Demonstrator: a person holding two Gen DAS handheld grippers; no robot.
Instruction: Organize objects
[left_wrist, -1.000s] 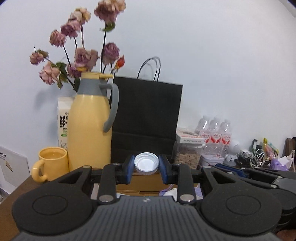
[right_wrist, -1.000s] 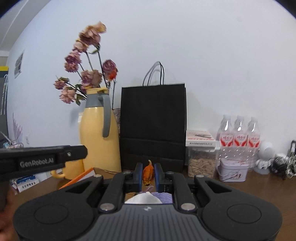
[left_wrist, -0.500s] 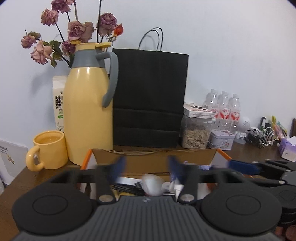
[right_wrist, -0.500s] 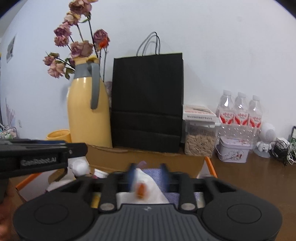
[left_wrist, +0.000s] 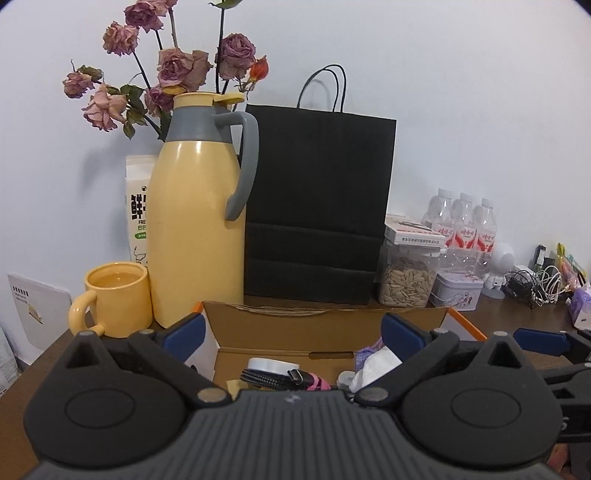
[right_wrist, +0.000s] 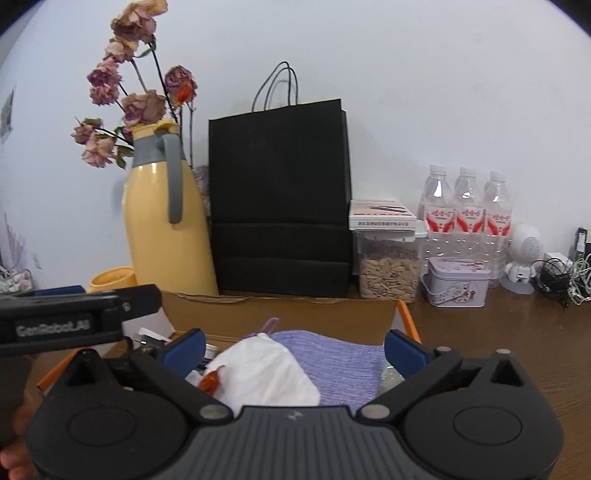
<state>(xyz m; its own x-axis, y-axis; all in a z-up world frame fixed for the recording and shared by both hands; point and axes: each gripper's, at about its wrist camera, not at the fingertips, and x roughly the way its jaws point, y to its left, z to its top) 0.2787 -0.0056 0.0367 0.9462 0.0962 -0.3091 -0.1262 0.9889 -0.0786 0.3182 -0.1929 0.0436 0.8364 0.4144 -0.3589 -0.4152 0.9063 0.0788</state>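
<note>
The white cap (left_wrist: 272, 366) and the small orange thing (right_wrist: 209, 382), each pinched in a gripper a second ago, now lie in the cardboard box (left_wrist: 325, 325), so both drops look done. The left gripper (left_wrist: 291, 328) and right gripper (right_wrist: 293, 341) have just been opening; both gape wide above the box, empty, touching nothing.

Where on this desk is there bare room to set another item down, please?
The widest bare patch is the brown desk right of the cardboard box, in front of the patterned tin. The back row, from the yellow jug past the black bag to the water bottles, is packed, and the cables crowd the far right.
</note>
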